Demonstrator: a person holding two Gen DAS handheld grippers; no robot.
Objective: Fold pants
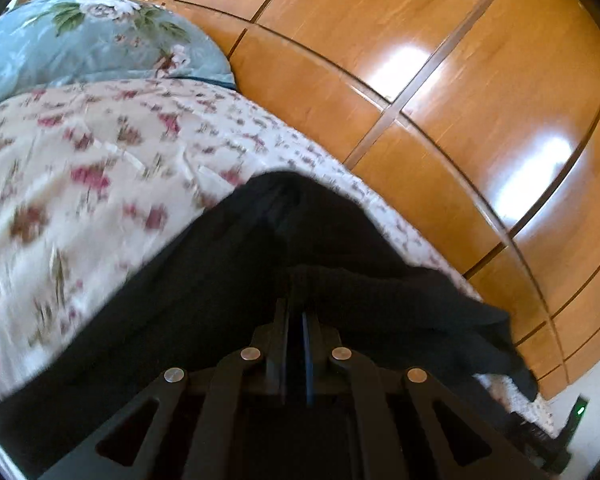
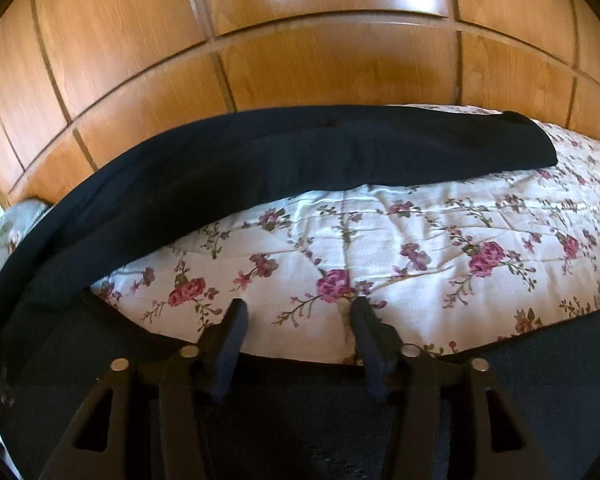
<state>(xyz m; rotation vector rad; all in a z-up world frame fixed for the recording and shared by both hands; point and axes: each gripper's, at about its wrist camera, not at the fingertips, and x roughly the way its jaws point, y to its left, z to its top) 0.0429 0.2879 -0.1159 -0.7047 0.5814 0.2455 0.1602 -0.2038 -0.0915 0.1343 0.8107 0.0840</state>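
Observation:
Black pants (image 2: 260, 160) lie on a floral bedspread (image 2: 420, 240). In the right wrist view one leg stretches across the far side of the bed and more black cloth lies under the gripper. My right gripper (image 2: 298, 308) is open and empty just above the bedspread, fingers apart. In the left wrist view my left gripper (image 1: 300, 308) is shut on a fold of the black pants (image 1: 240, 260), which drape away from the fingertips toward the bed's edge. The view is motion-blurred.
Glossy wooden wardrobe panels (image 2: 320, 68) run close behind the bed and also show in the left wrist view (image 1: 460, 100). A blue floral pillow (image 1: 92, 44) lies at the head of the bed. A black device with a green light (image 1: 579, 410) sits at the lower right.

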